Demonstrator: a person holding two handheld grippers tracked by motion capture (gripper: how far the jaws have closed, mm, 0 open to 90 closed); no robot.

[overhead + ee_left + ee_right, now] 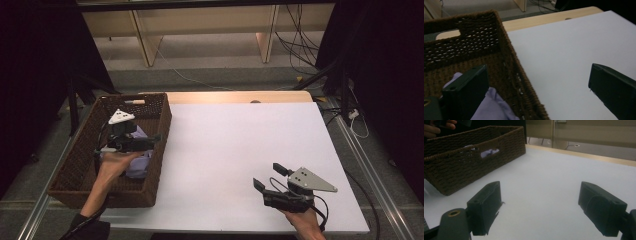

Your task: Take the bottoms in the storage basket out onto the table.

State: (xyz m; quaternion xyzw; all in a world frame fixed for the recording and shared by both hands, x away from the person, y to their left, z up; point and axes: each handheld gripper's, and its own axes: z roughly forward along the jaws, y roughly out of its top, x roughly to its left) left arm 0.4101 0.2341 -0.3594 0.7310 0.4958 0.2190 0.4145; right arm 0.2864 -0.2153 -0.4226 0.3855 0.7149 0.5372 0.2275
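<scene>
The lavender cloth (138,161) lies inside the wicker basket (159,145). The left gripper (159,136) hangs above the basket's right rim, jaws wide and empty, likely ready to grab it. The right gripper (270,176) waits wide open, well right of the basket.

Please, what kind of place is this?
Probably a lab or recording room, not a home. A white table stands between black curtains, loose cables lie on the floor, and metal rails run along the table's sides.
</scene>
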